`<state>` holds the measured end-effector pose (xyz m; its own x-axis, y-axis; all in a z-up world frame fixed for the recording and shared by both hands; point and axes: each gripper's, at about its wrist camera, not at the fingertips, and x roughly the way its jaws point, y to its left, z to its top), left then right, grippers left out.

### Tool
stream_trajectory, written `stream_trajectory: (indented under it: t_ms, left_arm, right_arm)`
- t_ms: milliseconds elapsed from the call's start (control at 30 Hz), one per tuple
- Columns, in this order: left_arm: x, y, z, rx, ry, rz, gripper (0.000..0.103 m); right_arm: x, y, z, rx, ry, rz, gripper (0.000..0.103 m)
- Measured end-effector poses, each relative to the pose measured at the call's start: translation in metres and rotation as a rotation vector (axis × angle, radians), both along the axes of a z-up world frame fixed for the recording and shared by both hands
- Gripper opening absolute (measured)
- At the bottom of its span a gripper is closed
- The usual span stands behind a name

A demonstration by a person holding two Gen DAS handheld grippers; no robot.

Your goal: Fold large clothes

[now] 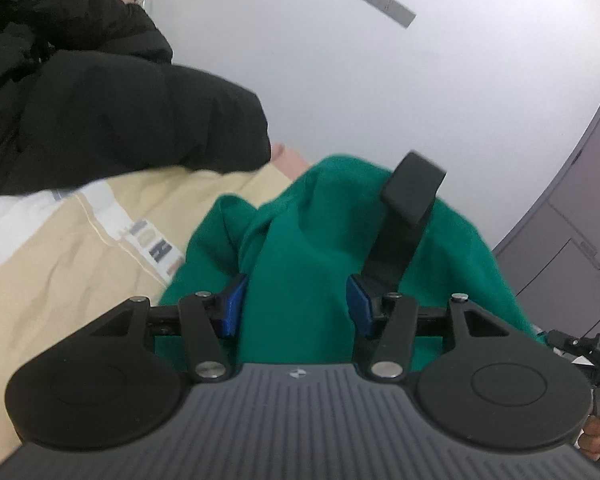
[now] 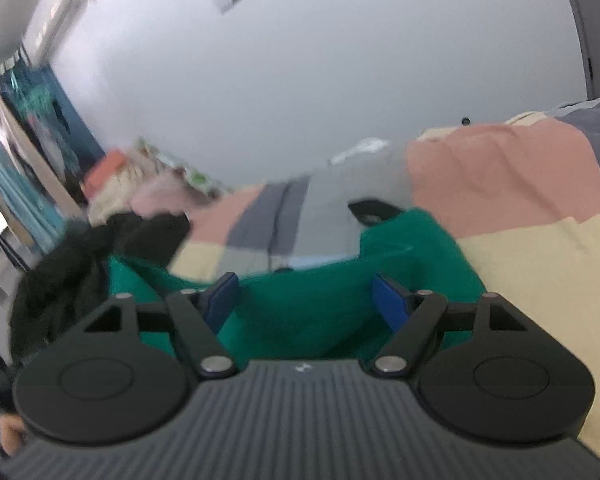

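- Green garment (image 1: 300,240) is lying bunched on the bed (image 1: 60,272), on the cream part of a patchwork cover, beside a black puffy jacket (image 1: 100,120) that is sitting well over to one side.
- Left tongs (image 1: 296,304) are standing apart with a ridge of green cloth rising between the blue pads (image 1: 232,304); the pads are not looking pressed onto it, so nothing is being gripped.
- Right tongs (image 2: 304,304) are also standing wide apart over a taut-looking green edge (image 2: 300,276); cloth is lying between and under the pads without being pinched.
- Judging by the soft folds, the garment is likely light, limp and a little slippery, sagging wherever it is unsupported; taking hold at a hem, a shoulder seam or two corners should be giving the cleanest fold.
- A black strap-like piece (image 1: 412,200) is crossing the green cloth in the left view; what it belongs to is hard to say.
- The right view is blurring, the garment's full outline is being cut off by both tools, and its type is not readable.
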<state>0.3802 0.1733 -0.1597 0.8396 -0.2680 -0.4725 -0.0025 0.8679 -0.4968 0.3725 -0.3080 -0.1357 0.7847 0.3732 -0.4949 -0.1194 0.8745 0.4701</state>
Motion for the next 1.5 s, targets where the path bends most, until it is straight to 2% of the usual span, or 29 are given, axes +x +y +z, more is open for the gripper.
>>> stream_trajectory:
  t_ms: [33, 67, 100, 133, 167, 200, 233, 267, 367, 500, 567, 633, 767, 933, 1000, 1133, 1167, 1233, 1300, 1400, 1500]
  left_arm:
    - [0.001, -0.002, -0.001, 0.005, 0.013, 0.005, 0.057]
    - [0.002, -0.004, -0.002, 0.011, 0.022, 0.015, 0.048]
    - [0.002, -0.005, -0.003, 0.014, 0.031, 0.02, 0.036]
    - [0.001, -0.006, -0.004, 0.015, 0.039, 0.022, 0.029]
    - [0.0, -0.006, -0.003, 0.014, 0.04, 0.024, 0.015]
    - [-0.002, -0.007, -0.001, 0.026, 0.035, 0.016, 0.008]
    - [-0.004, -0.007, 0.002, 0.036, 0.017, 0.016, 0.007]
    - [-0.006, -0.004, 0.005, 0.033, 0.0, 0.022, 0.006]
    - [-0.013, 0.018, 0.014, -0.059, -0.049, 0.059, 0.004]
    - [-0.015, 0.039, 0.021, -0.099, -0.09, 0.116, 0.004]
    - [-0.011, 0.044, 0.019, -0.097, -0.088, 0.145, 0.004]
    - [-0.004, 0.046, 0.014, -0.077, -0.078, 0.169, 0.004]
    - [0.014, 0.05, 0.0, -0.06, -0.031, 0.178, 0.004]
    - [0.036, 0.047, -0.024, -0.021, 0.059, 0.16, 0.004]
    - [0.04, 0.046, -0.029, -0.02, 0.071, 0.152, 0.005]
    - [0.038, 0.043, -0.027, -0.006, 0.068, 0.152, 0.005]
    - [0.037, 0.043, -0.025, -0.01, 0.068, 0.157, 0.005]
    - [0.032, 0.041, -0.021, -0.012, 0.084, 0.163, 0.019]
    - [0.026, 0.038, -0.015, 0.01, 0.091, 0.169, 0.047]
    - [0.004, 0.036, 0.001, 0.025, 0.073, 0.188, 0.057]
    - [-0.016, 0.025, 0.016, 0.034, 0.058, 0.186, 0.062]
  right_arm:
    - [0.001, 0.007, -0.003, -0.043, 0.002, 0.005, 0.075]
    - [0.002, 0.011, -0.006, -0.068, -0.003, 0.009, 0.075]
    - [0.006, 0.017, -0.01, -0.097, -0.001, 0.019, 0.069]
    - [0.01, 0.022, -0.015, -0.124, 0.009, 0.027, 0.052]
    - [0.013, 0.029, -0.016, -0.161, 0.022, 0.035, 0.044]
    - [0.016, 0.036, -0.016, -0.197, 0.024, 0.049, 0.026]
    - [0.018, 0.043, -0.013, -0.234, 0.017, 0.061, 0.018]
    - [0.019, 0.049, -0.008, -0.271, -0.001, 0.066, 0.016]
    - [0.02, 0.068, 0.021, -0.361, -0.097, 0.094, 0.014]
    - [0.035, 0.083, 0.057, -0.371, -0.178, 0.066, 0.013]
    - [0.051, 0.092, 0.06, -0.393, -0.187, 0.037, 0.013]
    - [0.071, 0.1, 0.048, -0.42, -0.165, 0.005, 0.012]
    - [0.106, 0.103, 0.001, -0.424, -0.06, -0.027, 0.013]
    - [0.123, 0.097, -0.054, -0.402, 0.086, -0.004, 0.015]
    - [0.126, 0.091, -0.062, -0.368, 0.106, -0.002, 0.016]
    - [0.123, 0.083, -0.06, -0.328, 0.118, 0.011, 0.018]
    - [0.12, 0.081, -0.058, -0.316, 0.116, 0.011, 0.019]
    - [0.115, 0.079, -0.052, -0.299, 0.109, 0.009, 0.022]
    - [0.103, 0.077, -0.045, -0.287, 0.084, 0.006, 0.028]
    - [0.08, 0.07, -0.032, -0.246, 0.06, 0.012, 0.029]
    - [0.048, 0.057, -0.017, -0.176, 0.043, 0.008, 0.03]
